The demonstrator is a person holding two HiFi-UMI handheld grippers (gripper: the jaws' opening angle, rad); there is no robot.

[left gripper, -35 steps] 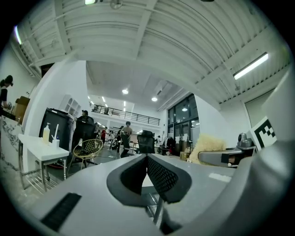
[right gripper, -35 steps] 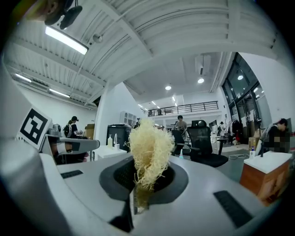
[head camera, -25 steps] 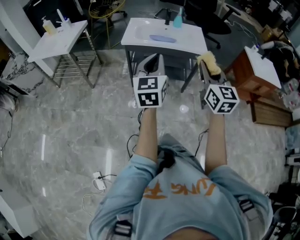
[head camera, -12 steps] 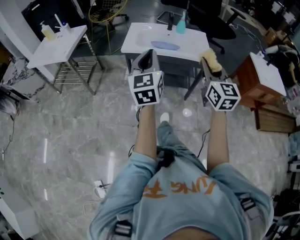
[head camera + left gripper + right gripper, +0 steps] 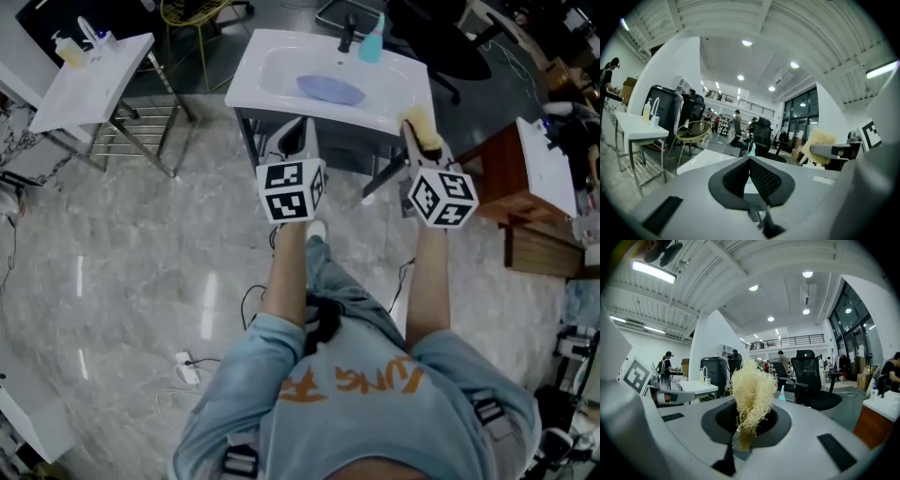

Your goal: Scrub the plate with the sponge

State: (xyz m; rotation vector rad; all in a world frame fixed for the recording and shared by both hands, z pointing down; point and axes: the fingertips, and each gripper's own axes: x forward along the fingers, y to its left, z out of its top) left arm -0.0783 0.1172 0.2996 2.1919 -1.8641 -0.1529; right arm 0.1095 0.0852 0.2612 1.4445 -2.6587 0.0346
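Before me a white sink (image 5: 255, 86) carries a teal bottle (image 5: 372, 45); to my left stand a side table (image 5: 89, 80) and a wire chair (image 5: 192, 11)

A white sink counter (image 5: 408, 89) stands on metal legs on the marble floor (image 5: 141, 262). A blue plate (image 5: 330, 90) lies in its basin, near the middle. At the back edge stand a dark tap (image 5: 351, 34) and, just right of it, a teal bottle (image 5: 372, 44). A second white counter (image 5: 94, 80), well to the left, carries a yellowish bottle (image 5: 68, 49) and a pump bottle (image 5: 94, 34) at its far corner. A white power strip (image 5: 185, 367) lies on the floor.
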